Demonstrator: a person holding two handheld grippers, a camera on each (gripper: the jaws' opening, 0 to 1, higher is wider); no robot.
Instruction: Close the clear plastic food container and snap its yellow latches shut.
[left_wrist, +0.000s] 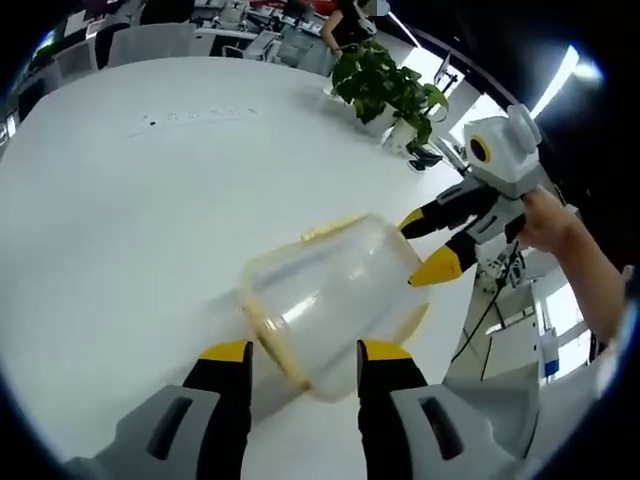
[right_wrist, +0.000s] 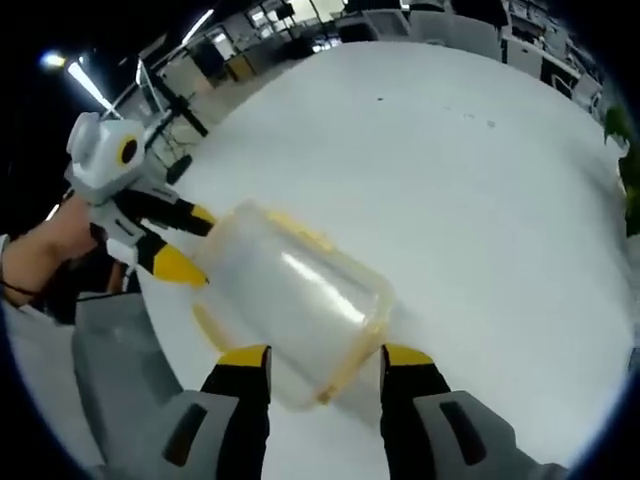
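Container (left_wrist: 330, 300) lies tipped on the white counter (left_wrist: 120, 200), between both claws, yellow rim showing. Left claw (left_wrist: 304, 352) spread wide at one end, gripping nothing; right claw (right_wrist: 326, 354) likewise parted, empty, at the other. Looks like the lining-up step: next they must steady it and press the latches, which I can't make out clearly.

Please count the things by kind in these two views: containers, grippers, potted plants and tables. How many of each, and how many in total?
Clear plastic food container: 1
Grippers: 2, left gripper and right gripper
Potted plant: 1
White table: 1
Total: 5
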